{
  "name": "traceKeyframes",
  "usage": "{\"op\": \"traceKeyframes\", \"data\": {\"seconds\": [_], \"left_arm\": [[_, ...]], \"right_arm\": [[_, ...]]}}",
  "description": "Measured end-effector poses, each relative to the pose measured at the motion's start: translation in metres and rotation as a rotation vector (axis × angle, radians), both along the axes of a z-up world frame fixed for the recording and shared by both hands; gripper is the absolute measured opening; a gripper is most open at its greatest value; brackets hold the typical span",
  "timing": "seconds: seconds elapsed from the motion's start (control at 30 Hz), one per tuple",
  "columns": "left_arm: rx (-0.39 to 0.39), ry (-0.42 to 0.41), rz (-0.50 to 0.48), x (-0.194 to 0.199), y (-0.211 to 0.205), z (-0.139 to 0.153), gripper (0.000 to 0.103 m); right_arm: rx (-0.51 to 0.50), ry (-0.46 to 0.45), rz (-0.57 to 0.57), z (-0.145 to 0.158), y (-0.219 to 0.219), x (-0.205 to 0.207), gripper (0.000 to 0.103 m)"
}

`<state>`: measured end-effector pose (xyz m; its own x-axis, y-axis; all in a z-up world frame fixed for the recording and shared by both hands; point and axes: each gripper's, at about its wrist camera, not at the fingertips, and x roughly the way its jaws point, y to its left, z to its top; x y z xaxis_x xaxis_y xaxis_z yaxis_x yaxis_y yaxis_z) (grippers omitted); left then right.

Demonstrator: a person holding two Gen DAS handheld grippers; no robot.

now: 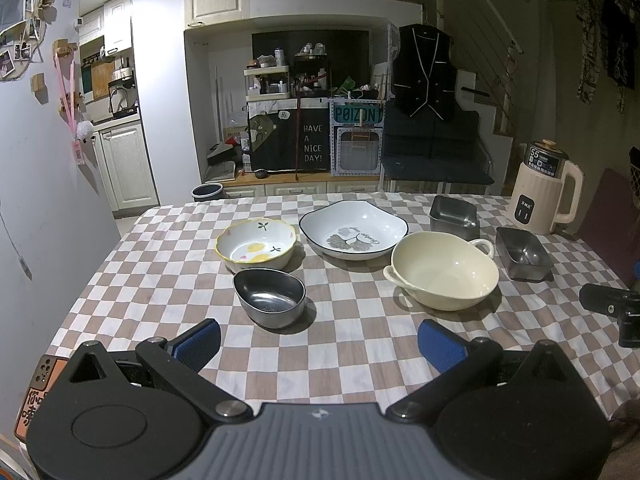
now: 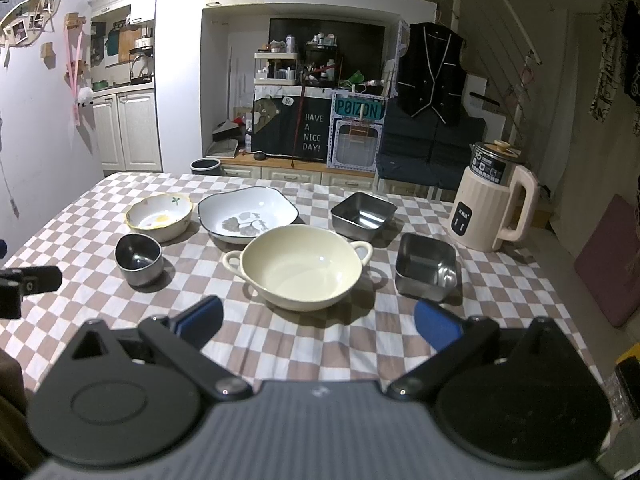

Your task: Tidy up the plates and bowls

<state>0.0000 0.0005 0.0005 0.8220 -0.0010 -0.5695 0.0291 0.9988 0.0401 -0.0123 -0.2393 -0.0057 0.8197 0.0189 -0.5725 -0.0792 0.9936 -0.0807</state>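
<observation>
Both left tongs (image 1: 319, 340) and right tongs (image 2: 319, 325) gape wide, empty. On the checkered surface (image 1: 352, 344), the cream two-handled bowl (image 2: 298, 266) looks heavy, glazed-slippery and fragile; grip its rim.

Far ahead of the left claw (image 1: 318, 340), a dark cloth (image 1: 312, 142) reads "HAVE A NICE DAY!", with a small "Hi" bubble (image 1: 283, 114) beside its bear. Just right of it, a teal sign (image 1: 355, 114) says "POIZON". The kettle (image 1: 545, 192), ahead to the right, shows "55" (its smaller print is unreadable).
</observation>
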Motion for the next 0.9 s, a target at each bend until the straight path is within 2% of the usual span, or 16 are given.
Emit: {"op": "traceKeyframes", "data": {"seconds": [0.9], "left_arm": [[-0.006,0.002,-0.001,0.0004,0.0010,0.0001,0.103]], "right_arm": [[-0.004,0.005,0.002,-0.0035,0.0004,-0.0004,0.103]]}}
